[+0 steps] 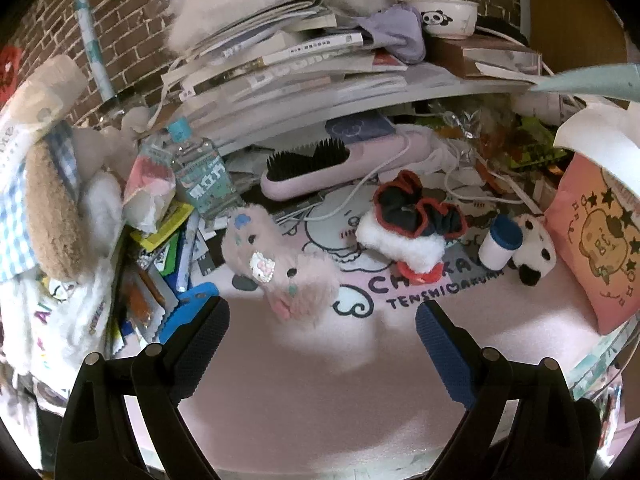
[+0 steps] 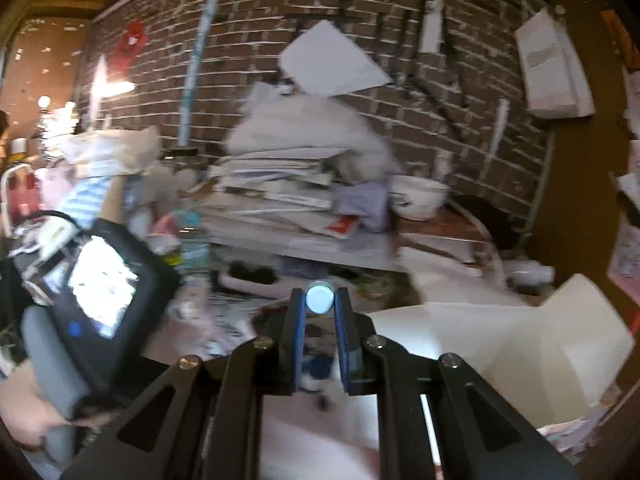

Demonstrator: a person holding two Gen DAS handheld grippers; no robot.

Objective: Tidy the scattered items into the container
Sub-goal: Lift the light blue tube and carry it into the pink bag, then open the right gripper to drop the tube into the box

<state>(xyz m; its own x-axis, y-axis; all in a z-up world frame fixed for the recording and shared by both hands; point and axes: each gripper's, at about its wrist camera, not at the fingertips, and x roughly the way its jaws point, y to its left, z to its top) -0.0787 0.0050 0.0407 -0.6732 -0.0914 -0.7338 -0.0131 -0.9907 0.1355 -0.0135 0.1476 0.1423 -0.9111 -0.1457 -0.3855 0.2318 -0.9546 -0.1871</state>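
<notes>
1. Left tool is spread wide and empty over the pink surface.
2. A fluffy clip lies just ahead of it; a scrunchie, a small jar and a panda toy lie farther right.
3. Right tool pinches a round pale-capped object, held up near a white box.

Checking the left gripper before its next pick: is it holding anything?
No. The left gripper is open above the pink mat, with nothing between its fingers.
</notes>
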